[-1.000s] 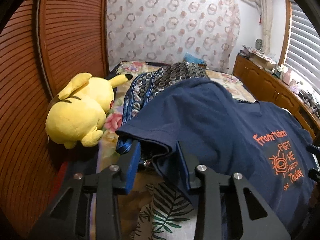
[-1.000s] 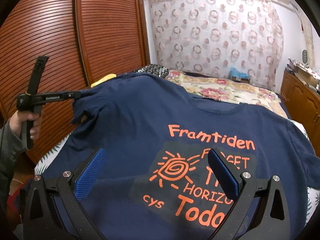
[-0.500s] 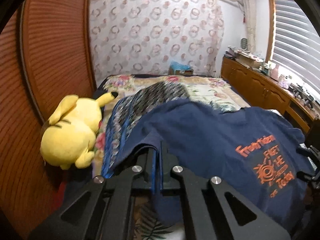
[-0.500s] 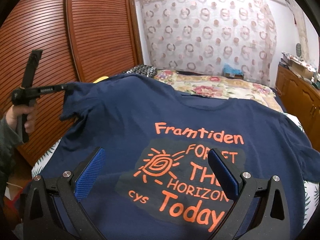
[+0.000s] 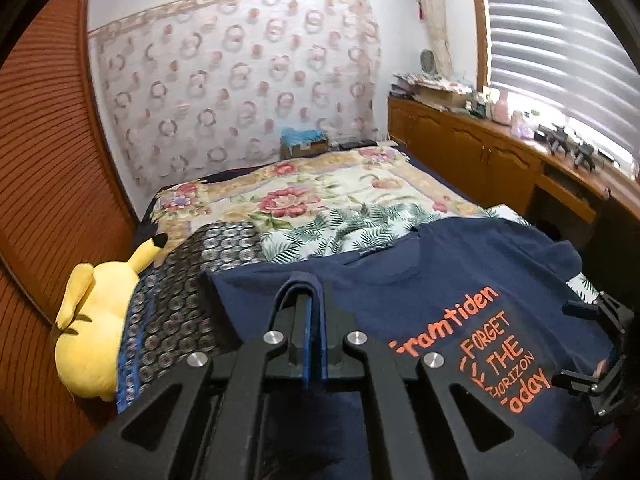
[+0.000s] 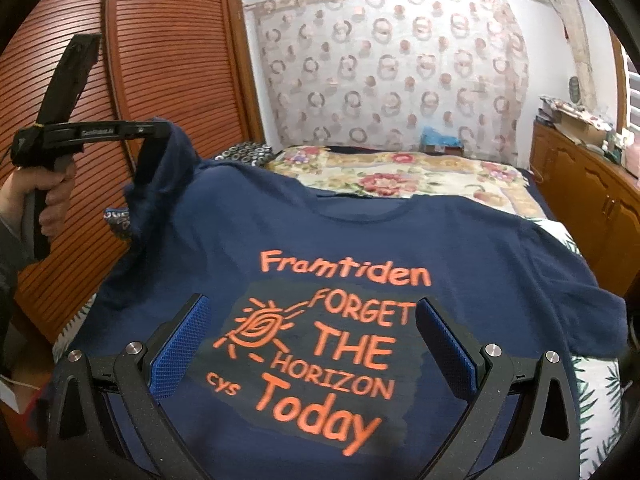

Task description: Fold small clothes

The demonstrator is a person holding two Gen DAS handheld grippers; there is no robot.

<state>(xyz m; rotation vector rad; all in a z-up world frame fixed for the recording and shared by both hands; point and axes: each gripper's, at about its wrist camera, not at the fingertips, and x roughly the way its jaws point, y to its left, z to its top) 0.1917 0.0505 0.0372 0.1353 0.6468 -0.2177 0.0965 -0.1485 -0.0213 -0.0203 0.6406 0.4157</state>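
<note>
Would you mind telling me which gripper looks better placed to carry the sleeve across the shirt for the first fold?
Left, most likely. The left gripper is already shut on the navy T-shirt's sleeve, lifted off the bed. The right gripper hangs open over the chest print, holding nothing.

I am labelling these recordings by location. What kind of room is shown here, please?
Most likely a home bedroom: a bed with a floral bedspread, a yellow plush toy beside it, and a wooden louvred wardrobe.
</note>
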